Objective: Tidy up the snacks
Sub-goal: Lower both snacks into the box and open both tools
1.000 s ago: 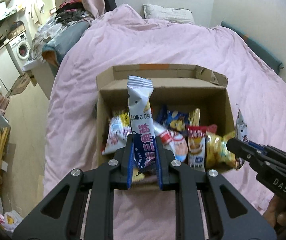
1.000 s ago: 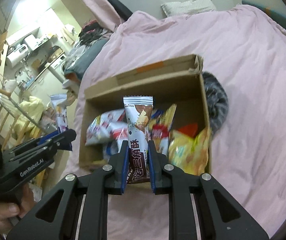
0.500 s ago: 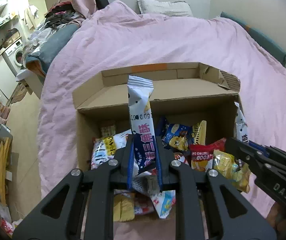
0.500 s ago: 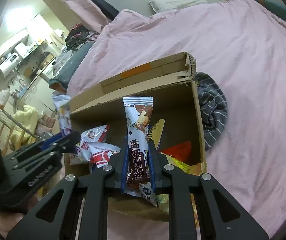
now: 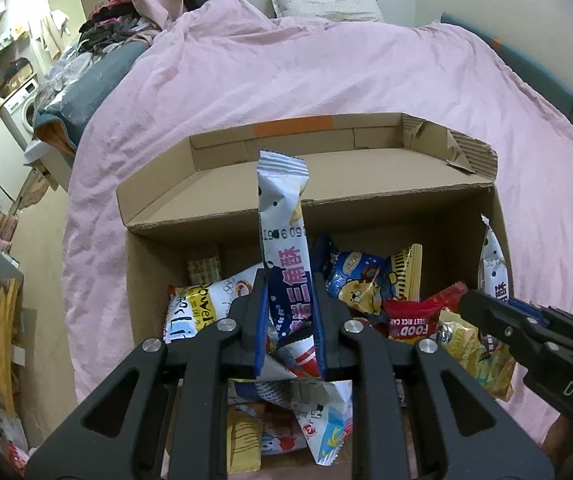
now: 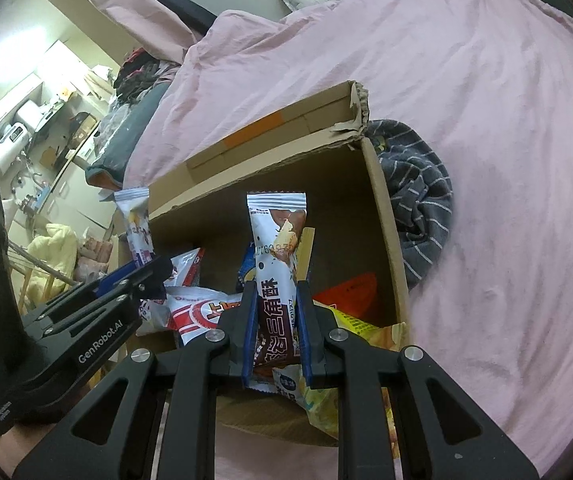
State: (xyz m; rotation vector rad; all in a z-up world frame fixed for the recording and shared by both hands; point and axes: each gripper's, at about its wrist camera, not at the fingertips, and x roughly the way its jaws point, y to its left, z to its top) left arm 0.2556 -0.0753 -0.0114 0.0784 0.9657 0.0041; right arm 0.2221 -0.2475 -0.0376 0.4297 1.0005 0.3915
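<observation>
We note a pink duvet (image 5: 326, 72) covering the bed, with an open cardboard box (image 5: 366, 176) resting on it, flaps folded out at the far side. A dark striped cloth (image 6: 418, 196) lies bunched against the box's right wall. Inside the box we see a loose heap of snack packets (image 5: 370, 292), among them a blue one, a red one and a yellow one. The left gripper (image 5: 289, 312) hangs over the near part of the box, jaws closed narrowly on a blue-and-white snack stick (image 5: 282, 216) that stands upright above the heap. The right gripper (image 6: 274, 312) is above the box's near right part, jaws likewise pinched tight on a brown-and-white snack stick (image 6: 276, 236), also upright. Each gripper appears at the edge of the other's view.
</observation>
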